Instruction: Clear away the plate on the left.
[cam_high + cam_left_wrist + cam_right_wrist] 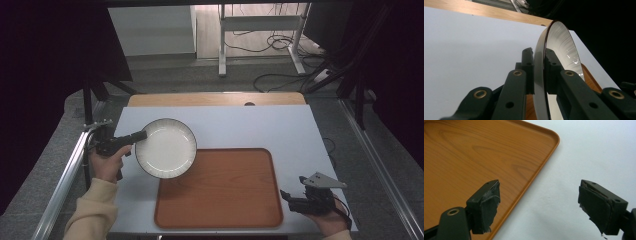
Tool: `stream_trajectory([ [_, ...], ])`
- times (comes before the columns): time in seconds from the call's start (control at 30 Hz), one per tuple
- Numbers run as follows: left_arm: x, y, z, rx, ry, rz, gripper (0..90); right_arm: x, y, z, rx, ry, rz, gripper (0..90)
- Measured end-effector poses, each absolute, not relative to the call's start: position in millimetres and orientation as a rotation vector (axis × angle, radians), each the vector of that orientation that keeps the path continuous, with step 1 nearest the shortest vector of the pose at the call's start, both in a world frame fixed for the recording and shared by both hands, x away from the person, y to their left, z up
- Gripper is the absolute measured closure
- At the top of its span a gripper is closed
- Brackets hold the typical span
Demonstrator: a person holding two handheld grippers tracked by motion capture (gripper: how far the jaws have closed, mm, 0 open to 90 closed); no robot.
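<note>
A white plate [167, 148] with a dark rim hangs tilted above the tray's far left corner. My left gripper [136, 136] is shut on its left rim. In the left gripper view the plate [560, 47] stands edge-on between the two black jaws, whose pads [529, 75] press on both faces. A brown wooden tray [220, 187] lies flat on the white table [250, 127]. My right gripper [294, 196] stays low near the tray's front right corner, open. In the right gripper view my right gripper [539, 205] straddles the tray's edge [541, 168] with nothing between its pads.
A metal rail [62, 180] runs along the table's left side and another rail [382, 172] along the right. A wooden strip [215, 99] borders the table's far edge. Cables and a desk frame [260, 35] lie on the floor beyond.
</note>
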State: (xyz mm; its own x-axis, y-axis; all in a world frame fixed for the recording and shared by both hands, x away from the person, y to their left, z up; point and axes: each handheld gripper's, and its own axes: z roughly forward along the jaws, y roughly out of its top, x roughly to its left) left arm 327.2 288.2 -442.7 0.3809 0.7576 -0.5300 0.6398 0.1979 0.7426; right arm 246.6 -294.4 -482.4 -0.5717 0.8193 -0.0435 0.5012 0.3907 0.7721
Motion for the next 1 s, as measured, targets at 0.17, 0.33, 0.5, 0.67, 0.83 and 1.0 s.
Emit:
stream_trajectory([
  [0.17, 326.7, 282.3, -442.5, 1.507, 1.302, 0.115, 81.1, 246.4, -294.5, -482.3, 1.136, 2.233, 1.025, 18.0],
  [0.33, 326.7, 275.7, -442.0, 1.514, 1.285, 0.098, 81.0, 246.3, -294.7, -482.3, 1.137, 2.233, 1.025, 17.9],
  [0.5, 326.8, 268.5, -441.6, 1.531, 1.274, 0.095, 80.8, 246.1, -295.7, -482.0, 1.139, 2.23, 1.027, 18.0],
  [0.67, 326.7, 262.4, -440.6, 1.537, 1.26, 0.086, 80.5, 245.6, -295.7, -481.2, 1.136, 2.226, 1.03, 18.0],
  [0.83, 326.3, 254.3, -439.6, 1.552, 1.237, 0.073, 80.6, 245.3, -296.2, -480.6, 1.137, 2.224, 1.03, 18.0],
  [1.0, 326.2, 244.2, -438.6, 1.567, 1.218, 0.057, 80.3, 245.0, -296.1, -480.2, 1.134, 2.222, 1.032, 18.0],
])
